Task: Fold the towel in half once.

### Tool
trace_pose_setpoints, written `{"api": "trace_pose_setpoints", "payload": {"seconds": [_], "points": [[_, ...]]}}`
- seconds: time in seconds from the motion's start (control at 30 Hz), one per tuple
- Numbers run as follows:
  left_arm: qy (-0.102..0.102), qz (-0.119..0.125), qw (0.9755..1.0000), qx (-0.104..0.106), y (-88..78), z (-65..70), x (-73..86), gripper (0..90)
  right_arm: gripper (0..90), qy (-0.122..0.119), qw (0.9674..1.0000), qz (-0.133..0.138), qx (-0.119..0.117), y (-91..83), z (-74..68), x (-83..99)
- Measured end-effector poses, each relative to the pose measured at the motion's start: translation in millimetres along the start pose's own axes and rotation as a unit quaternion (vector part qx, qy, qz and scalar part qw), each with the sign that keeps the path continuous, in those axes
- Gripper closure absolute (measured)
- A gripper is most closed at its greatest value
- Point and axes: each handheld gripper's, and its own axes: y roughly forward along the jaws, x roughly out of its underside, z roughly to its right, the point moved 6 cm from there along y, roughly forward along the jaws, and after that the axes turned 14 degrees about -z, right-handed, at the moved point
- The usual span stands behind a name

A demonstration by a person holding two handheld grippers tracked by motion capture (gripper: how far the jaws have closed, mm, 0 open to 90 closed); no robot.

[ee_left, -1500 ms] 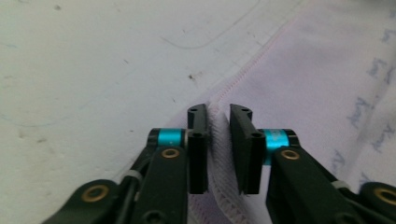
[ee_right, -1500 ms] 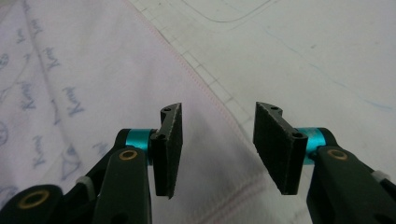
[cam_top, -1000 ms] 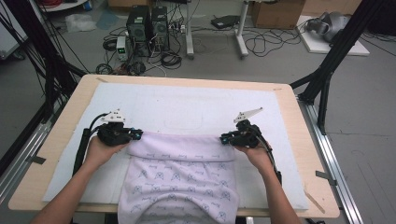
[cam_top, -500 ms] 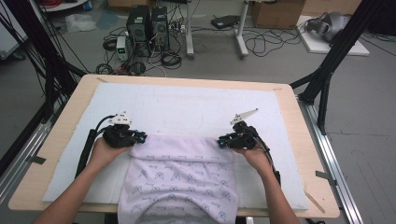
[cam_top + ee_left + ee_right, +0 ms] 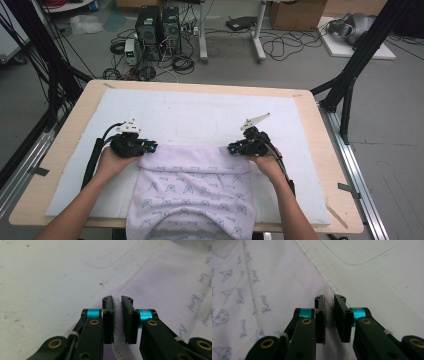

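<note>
At the left of the high view, the left claw (image 5: 148, 147) rests on the far left corner of a pale lilac fleece cloth printed with small grey-blue figures and words (image 5: 192, 195). In the left gripper view its two black jaws stand close together with a ridge of the cloth's (image 5: 172, 285) stitched edge pinched between the pads, so the left claw (image 5: 117, 301) is clamped on that corner; the jaws have just been closing and opening slightly around it. The person's left hand (image 5: 112, 162) wraps the gripper body from behind, and a black cable (image 5: 97, 152) loops off it toward the near left.

The cloth lies on a white padded mat (image 5: 200, 112) that covers a light wooden surface (image 5: 80, 100). Its far edge runs straight between the two claws, and its near part hangs over the front edge of the surface between the person's forearms.

At the right, the right claw (image 5: 234, 148) sits on the far right corner of the cloth, held by the person's right hand (image 5: 265, 162). In the right gripper view the cloth's (image 5: 262, 277) hem rises into the narrow gap between the pads, so the right claw (image 5: 329, 301) is clamped on that corner; its jaws have just been closing. A grey three-cornered plate (image 5: 255, 120) sticks up from this gripper.
</note>
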Motion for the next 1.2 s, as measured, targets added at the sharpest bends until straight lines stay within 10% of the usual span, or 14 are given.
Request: {"api": "trace_pose_setpoints", "payload": {"seconds": [0.37,1.2], "points": [[0.016,0.042,0.9990,0.007,-30.9,14.1,-0.5,84.8,83.3,-0.029,0.9988,0.040,-0.003,-35.0,-27.4,5.8],[0.080,0.038,0.9946,0.054,-58.3,88.5,57.6,81.5,82.0,-0.079,0.9940,0.045,-0.060,-49.0,-106.6,66.2]]}}
